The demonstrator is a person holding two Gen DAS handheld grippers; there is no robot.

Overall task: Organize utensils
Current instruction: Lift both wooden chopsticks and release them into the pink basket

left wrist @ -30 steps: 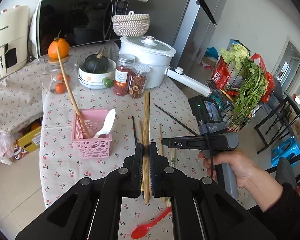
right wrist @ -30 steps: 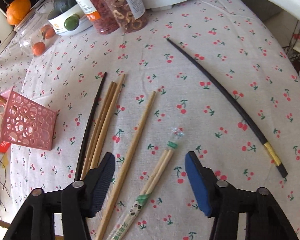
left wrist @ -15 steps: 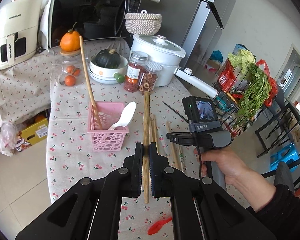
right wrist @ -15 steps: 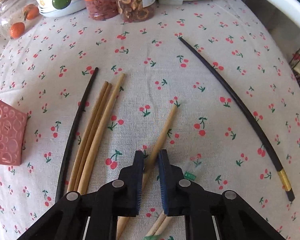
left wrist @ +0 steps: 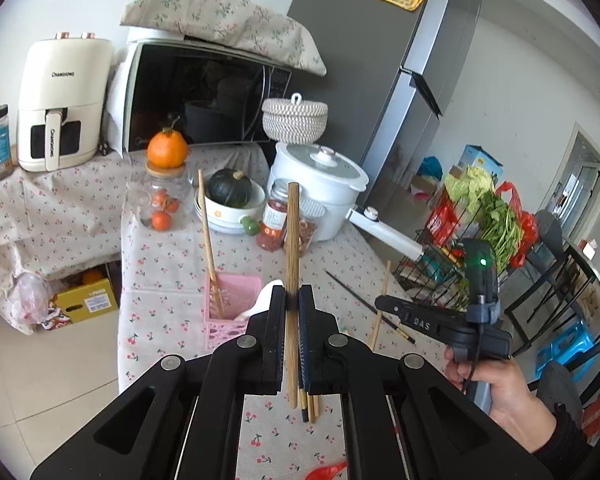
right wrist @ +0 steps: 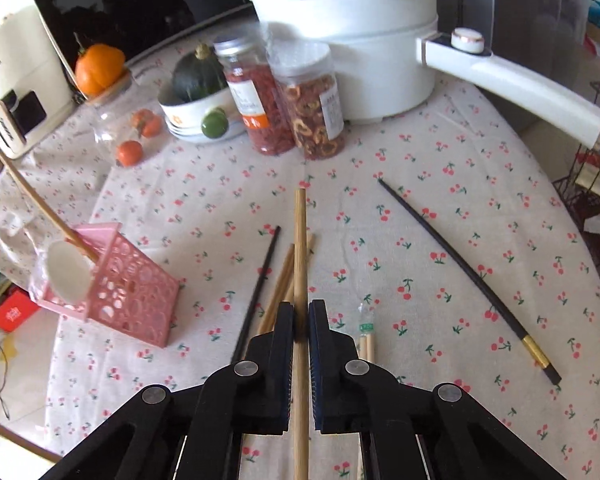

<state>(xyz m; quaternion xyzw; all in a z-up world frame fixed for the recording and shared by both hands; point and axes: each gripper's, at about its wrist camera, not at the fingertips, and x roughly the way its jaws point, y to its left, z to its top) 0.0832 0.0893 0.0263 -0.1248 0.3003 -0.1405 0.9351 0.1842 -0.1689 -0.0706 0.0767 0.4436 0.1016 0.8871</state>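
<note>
Wooden chopstick (left wrist: 293, 264) clamped in left gripper (left wrist: 292, 300). Second wooden chopstick (right wrist: 300, 248) pinched in right gripper (right wrist: 301, 312) (raised off bench (right wrist: 440, 208)). Pink basket (right wrist: 128, 284) nearby.

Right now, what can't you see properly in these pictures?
- Left wrist view: the red plastic spoon is cut off by the bottom edge and the left gripper.
- Right wrist view: the paper-wrapped chopstick pair disappears behind the right gripper.
- Right wrist view: the white spoon blocks the inside of the pink perforated basket.
- Right wrist view: the jar labels are too blurred to read.
</note>
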